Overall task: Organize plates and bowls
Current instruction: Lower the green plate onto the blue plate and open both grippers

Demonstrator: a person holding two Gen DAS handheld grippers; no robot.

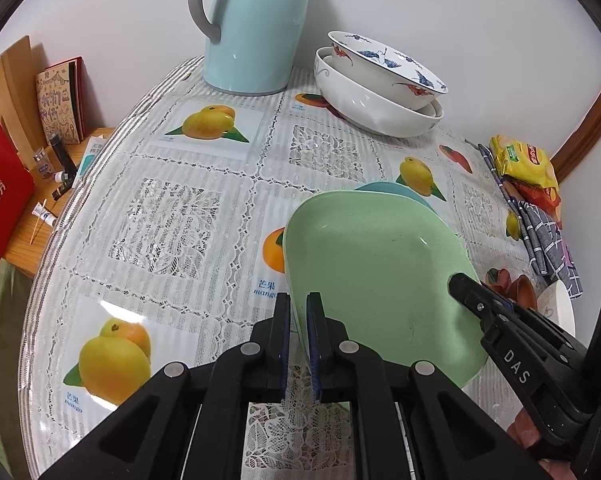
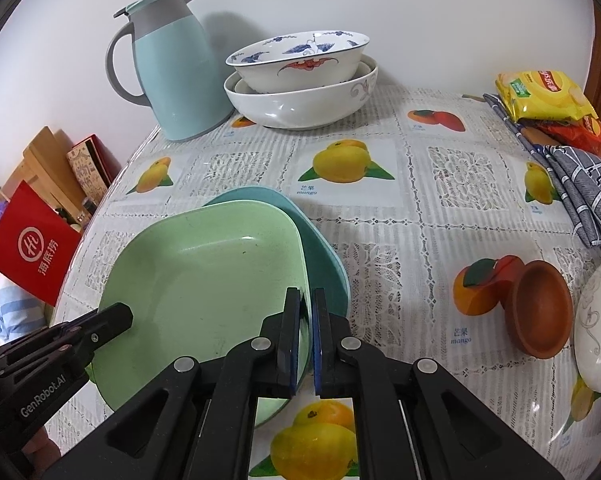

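Note:
A light green square plate (image 1: 380, 276) (image 2: 204, 280) lies over a teal plate (image 1: 396, 192) (image 2: 296, 220) on the table. My left gripper (image 1: 299, 312) is shut on the green plate's left rim; it also shows in the right wrist view (image 2: 116, 316). My right gripper (image 2: 306, 312) is shut on the green plate's right rim; it shows in the left wrist view (image 1: 466, 284). A blue-patterned bowl (image 1: 384, 68) (image 2: 300, 60) sits nested in a white bowl (image 1: 372, 104) (image 2: 300, 100) at the back.
A light blue jug (image 1: 256, 28) (image 2: 168, 68) stands at the back left. A brown clay bowl (image 2: 540, 312) and a white bowl (image 2: 600, 328) lie at the right. Snack packets (image 2: 544, 96) and a checked cloth (image 2: 576, 188) sit at the far right. The table edge curves at the left.

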